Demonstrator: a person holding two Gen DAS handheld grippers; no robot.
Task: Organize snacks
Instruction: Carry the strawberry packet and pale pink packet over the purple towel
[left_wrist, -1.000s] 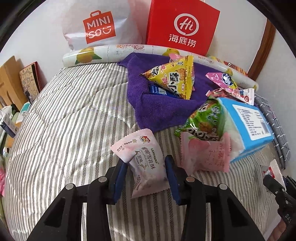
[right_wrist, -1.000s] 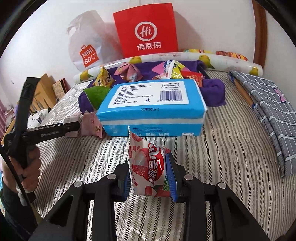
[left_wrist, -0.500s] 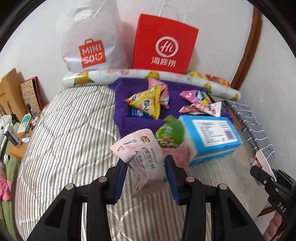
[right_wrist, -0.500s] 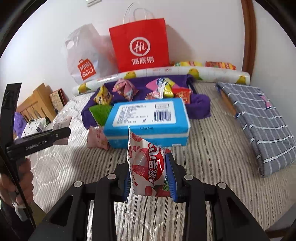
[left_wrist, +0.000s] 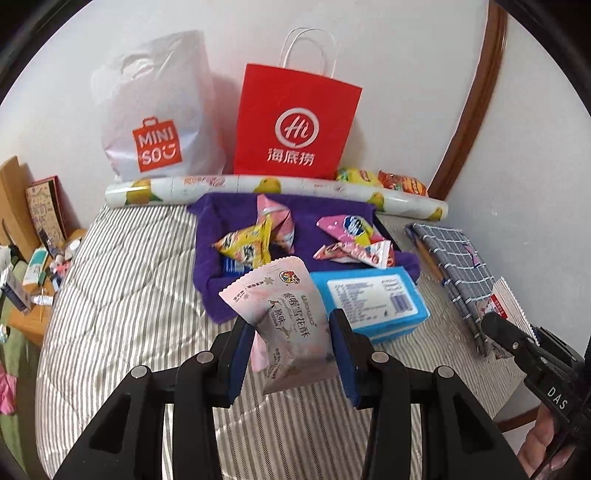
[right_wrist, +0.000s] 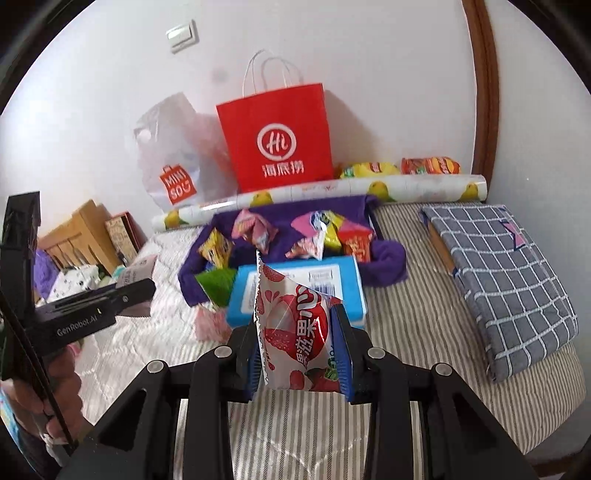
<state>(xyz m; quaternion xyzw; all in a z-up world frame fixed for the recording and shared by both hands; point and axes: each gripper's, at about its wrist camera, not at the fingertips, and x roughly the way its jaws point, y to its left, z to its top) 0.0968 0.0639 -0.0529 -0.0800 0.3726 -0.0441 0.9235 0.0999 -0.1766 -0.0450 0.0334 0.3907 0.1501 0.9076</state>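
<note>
a striped bed (left_wrist: 122, 295) runs to a white wall, with a red bag (left_wrist: 295, 122) and a purple towel (left_wrist: 210, 266) of snacks. the left gripper (left_wrist: 291, 339) is clenched on a pink packet (left_wrist: 284, 317), held above the bed. only the right view shows a wall switch (right_wrist: 181, 36) and the right gripper (right_wrist: 299, 350) grasping a red-and-white packet (right_wrist: 295, 332) before the blue box (right_wrist: 347, 291).
</note>
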